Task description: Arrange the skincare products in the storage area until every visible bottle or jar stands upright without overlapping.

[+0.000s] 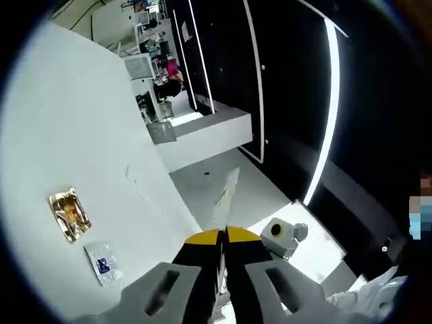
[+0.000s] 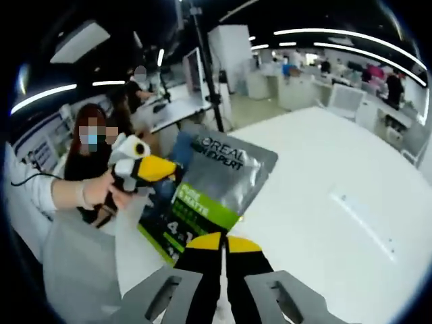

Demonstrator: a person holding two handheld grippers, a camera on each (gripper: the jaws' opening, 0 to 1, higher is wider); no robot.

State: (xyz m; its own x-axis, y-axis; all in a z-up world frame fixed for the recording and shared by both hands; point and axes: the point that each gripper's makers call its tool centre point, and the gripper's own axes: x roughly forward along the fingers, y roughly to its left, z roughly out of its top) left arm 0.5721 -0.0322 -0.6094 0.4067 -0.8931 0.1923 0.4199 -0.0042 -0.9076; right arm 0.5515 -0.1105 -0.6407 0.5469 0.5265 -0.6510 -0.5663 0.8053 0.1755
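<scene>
Your right tool (image 2: 223, 241) is clamped on the grey L'Oreal sachet (image 2: 214, 185), held up above the white desk (image 2: 337, 196). Your left tool (image 1: 222, 235) pinches its edge too, while 2 small packets (image 1: 69, 214) lie on the desk.

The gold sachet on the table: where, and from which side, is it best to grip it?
Probably by a corner, coming steeply from above. The gold sachet lies flat on the table, thin and crinkled, so only a slightly lifted corner gives the jaws something to close on.
</scene>
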